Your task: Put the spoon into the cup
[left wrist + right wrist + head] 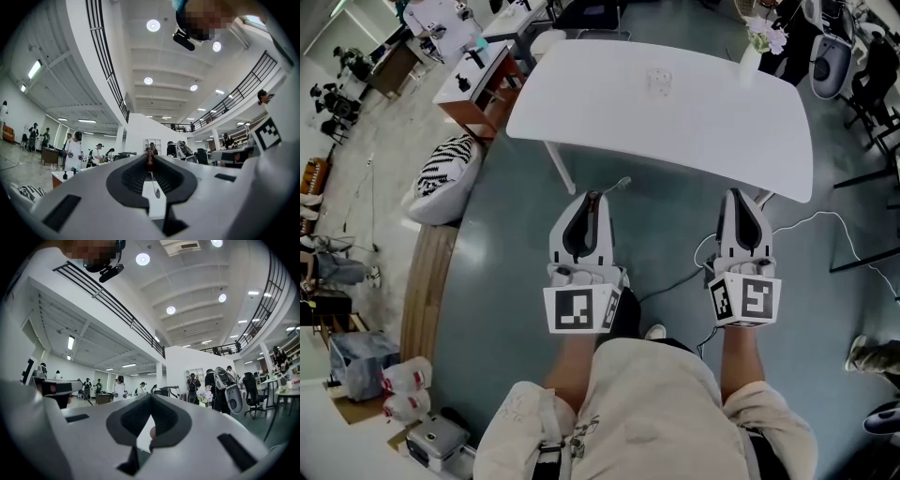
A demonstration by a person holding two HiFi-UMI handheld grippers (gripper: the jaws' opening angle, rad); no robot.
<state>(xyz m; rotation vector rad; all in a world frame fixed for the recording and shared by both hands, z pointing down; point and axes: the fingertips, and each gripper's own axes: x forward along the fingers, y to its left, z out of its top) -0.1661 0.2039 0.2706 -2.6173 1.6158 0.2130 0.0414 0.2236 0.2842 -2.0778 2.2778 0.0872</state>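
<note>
A clear cup (659, 81) stands on the white table (581, 103), toward its far side. My left gripper (592, 194) hovers over the floor short of the table's near edge, shut on the spoon (617, 185), whose thin metal end pokes out to the right of the tips. In the left gripper view the spoon (156, 191) lies between the pads, its dark handle end up at the gripper's (150, 158) tips. My right gripper (741, 193) is level with it to the right, jaws together and empty; its tips meet in the right gripper view (150, 397).
A white vase of flowers (753, 52) stands at the table's far right corner. A table leg (560, 167) slants down near the left gripper. Cables (811, 223) trail over the floor at right. A zebra-striped cushion (448, 173) and a low cabinet (478, 89) sit to the left.
</note>
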